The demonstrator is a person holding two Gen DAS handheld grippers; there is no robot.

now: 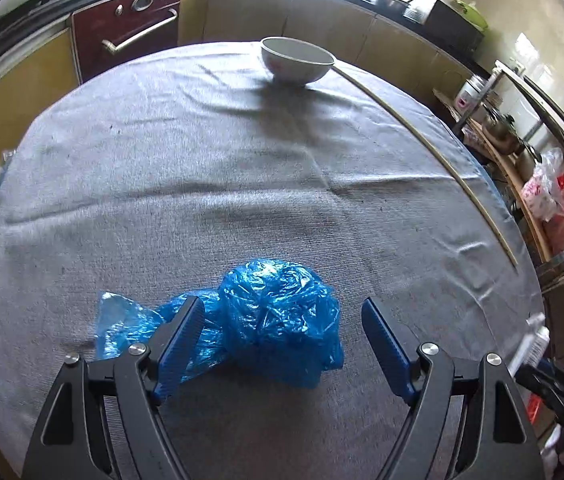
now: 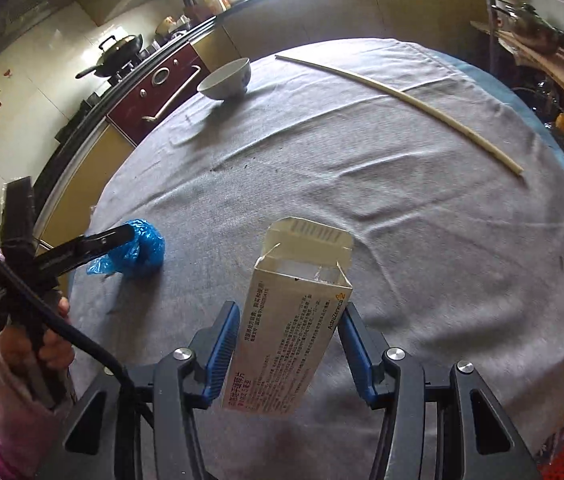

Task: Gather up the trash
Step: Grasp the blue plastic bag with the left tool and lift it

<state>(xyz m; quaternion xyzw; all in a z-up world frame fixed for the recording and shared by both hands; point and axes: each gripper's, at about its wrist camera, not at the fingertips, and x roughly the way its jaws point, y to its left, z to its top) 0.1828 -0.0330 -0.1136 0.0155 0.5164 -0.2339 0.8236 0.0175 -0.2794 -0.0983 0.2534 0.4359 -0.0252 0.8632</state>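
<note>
A crumpled blue plastic bag lies on the grey tablecloth, between the fingers of my left gripper, which is open around it. The bag also shows in the right wrist view with the left gripper's fingers at it. My right gripper is shut on an opened beige medicine box and holds it upright above the cloth, flap open at the top.
A white bowl stands at the far edge of the table, also in the right wrist view. A long thin stick lies along the right side. Kitchen cabinets, an oven and cluttered shelves surround the table.
</note>
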